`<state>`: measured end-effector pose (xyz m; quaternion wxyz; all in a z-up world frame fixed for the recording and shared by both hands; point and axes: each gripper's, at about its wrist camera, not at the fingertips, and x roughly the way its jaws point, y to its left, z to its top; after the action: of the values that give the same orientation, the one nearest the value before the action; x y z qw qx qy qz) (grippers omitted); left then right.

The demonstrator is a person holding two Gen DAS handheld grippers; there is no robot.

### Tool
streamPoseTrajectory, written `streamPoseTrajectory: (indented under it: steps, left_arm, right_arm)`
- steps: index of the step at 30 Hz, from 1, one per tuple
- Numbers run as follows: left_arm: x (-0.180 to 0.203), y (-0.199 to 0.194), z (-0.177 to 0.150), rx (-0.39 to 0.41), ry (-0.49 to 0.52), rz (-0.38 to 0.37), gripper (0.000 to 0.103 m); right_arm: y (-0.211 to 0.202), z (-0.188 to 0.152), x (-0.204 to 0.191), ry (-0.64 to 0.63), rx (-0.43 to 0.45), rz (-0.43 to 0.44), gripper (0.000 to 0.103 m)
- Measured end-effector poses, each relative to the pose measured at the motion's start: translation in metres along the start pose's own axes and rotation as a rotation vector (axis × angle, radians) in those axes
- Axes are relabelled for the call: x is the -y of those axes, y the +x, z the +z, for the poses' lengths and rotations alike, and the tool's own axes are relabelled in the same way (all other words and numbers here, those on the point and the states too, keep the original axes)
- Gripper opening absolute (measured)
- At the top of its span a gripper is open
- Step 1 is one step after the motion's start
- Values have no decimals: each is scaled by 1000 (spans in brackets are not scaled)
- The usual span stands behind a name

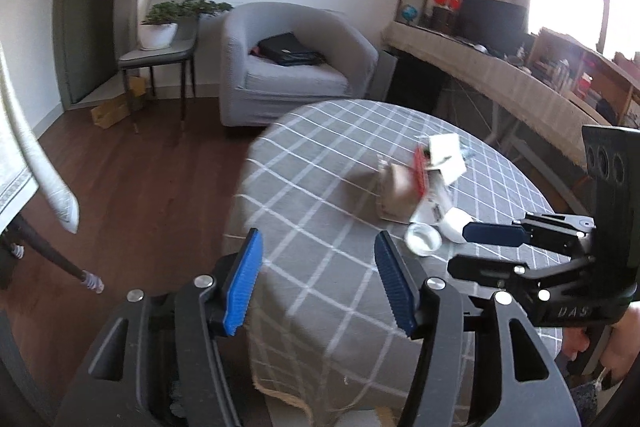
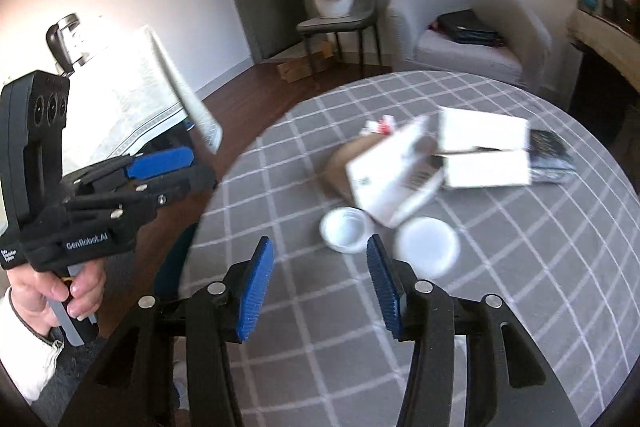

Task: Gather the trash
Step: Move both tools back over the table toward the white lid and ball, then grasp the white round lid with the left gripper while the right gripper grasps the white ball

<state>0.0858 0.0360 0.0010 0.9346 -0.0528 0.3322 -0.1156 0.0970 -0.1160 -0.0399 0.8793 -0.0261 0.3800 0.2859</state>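
A pile of trash lies on a round table with a grey checked cloth point(image 2: 520, 267): a white carton point(image 2: 392, 175), a brown cardboard box point(image 2: 340, 167), an open white box point(image 2: 484, 151), a dark packet point(image 2: 552, 155), and two white round cups or lids point(image 2: 346, 229) point(image 2: 428, 247). The pile also shows in the left wrist view point(image 1: 420, 179), with a white cup point(image 1: 423, 238). My right gripper point(image 2: 320, 291) is open and empty, just short of the cups. My left gripper point(image 1: 316, 283) is open and empty over the table's near edge, left of the pile.
A grey armchair point(image 1: 288, 67) with a dark bag stands behind the table. A chair with a potted plant point(image 1: 160, 27) and a cardboard box point(image 1: 112, 109) on the wooden floor are by the door. A long covered desk point(image 1: 500, 75) runs at the right.
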Motion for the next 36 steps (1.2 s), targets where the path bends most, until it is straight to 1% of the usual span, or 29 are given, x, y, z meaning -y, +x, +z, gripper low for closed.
streamPoseTrajectory:
  steps: [5, 10, 15, 21, 24, 25, 26, 27, 29, 36]
  left_arm:
    - [26, 20, 0, -31, 27, -25, 61]
    - [47, 40, -3, -64, 56, -41, 61]
    - [64, 55, -6, -83, 89, -30, 61]
    - [78, 69, -6, -99, 111, -10, 60]
    - [80, 77, -5, -108, 113, 8, 57]
    - [83, 78, -5, -107, 117, 17, 54]
    - [83, 79, -4, -106, 119, 19, 48]
    - [83, 80, -3, -105, 118, 18, 45]
    - [84, 80, -3, -101, 121, 24, 34]
    - [82, 72, -4, -88, 118, 14, 33]
  right_arm:
    - [-11, -8, 26, 41, 10, -33, 46]
    - [-19, -16, 42, 69, 16, -50, 45]
    - [-24, -23, 56, 79, 13, -68, 44]
    - [-26, -27, 60, 74, 6, -83, 44]
    - [-25, -26, 59, 63, 0, -89, 44]
    - [-24, -26, 59, 60, -2, -90, 44]
    - [-24, -26, 58, 57, -3, -92, 44]
    - [-23, -25, 59, 54, -4, -93, 44]
    - [-21, -24, 58, 49, -6, -93, 44]
    - [-10, -21, 49, 29, -20, -95, 44]
